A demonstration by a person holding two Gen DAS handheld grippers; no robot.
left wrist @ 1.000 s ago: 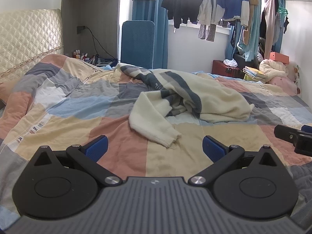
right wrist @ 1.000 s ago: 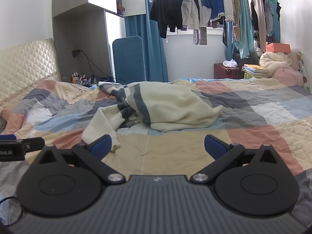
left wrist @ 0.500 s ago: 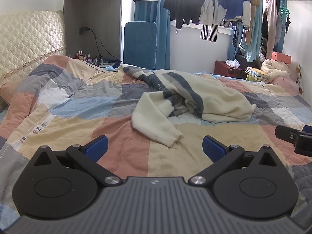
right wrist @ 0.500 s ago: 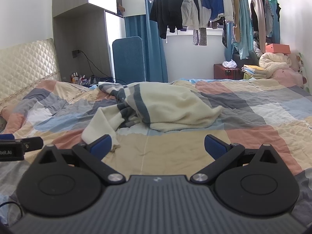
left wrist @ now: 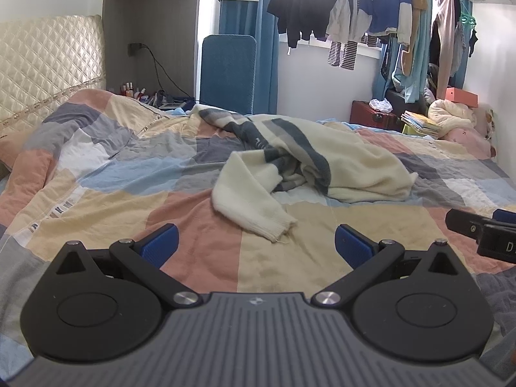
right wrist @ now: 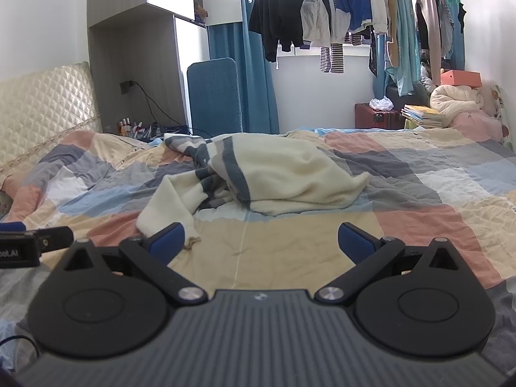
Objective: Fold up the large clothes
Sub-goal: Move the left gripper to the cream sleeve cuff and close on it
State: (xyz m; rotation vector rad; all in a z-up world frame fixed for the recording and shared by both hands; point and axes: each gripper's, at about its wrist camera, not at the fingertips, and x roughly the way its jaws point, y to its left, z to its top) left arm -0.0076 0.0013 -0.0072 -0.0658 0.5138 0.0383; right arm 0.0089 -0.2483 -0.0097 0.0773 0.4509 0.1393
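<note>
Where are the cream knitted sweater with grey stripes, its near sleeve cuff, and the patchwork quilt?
Cream knitted sweater with grey stripes [left wrist: 354, 164], left wrist view, body.
Near sleeve cuff [left wrist: 279, 229], left wrist view, ribbed end.
Patchwork quilt [right wrist: 419, 225], right wrist view, pink patch.

Both wrist views low, facing sweater [left wrist: 309, 161]

Both tools hang with fingers spread wide, holding nothing. Between the left tool [left wrist: 256, 245] and the sweater's [left wrist: 348, 164] near cuff [left wrist: 277, 225] lies a bare strip of quilt [left wrist: 96, 213]; the same open quilt runs ahead of the right tool [right wrist: 261, 240], whose left pad overlaps the cuff in its own view. The crumpled sweater is the only bulk on the bed. Quilt to either side of it lies open. The right tool [left wrist: 483, 230] juts in just beside the left one. Far edge: headboard [left wrist: 48, 64], blue panel [left wrist: 229, 71], hanging clothes [right wrist: 338, 6].
</note>
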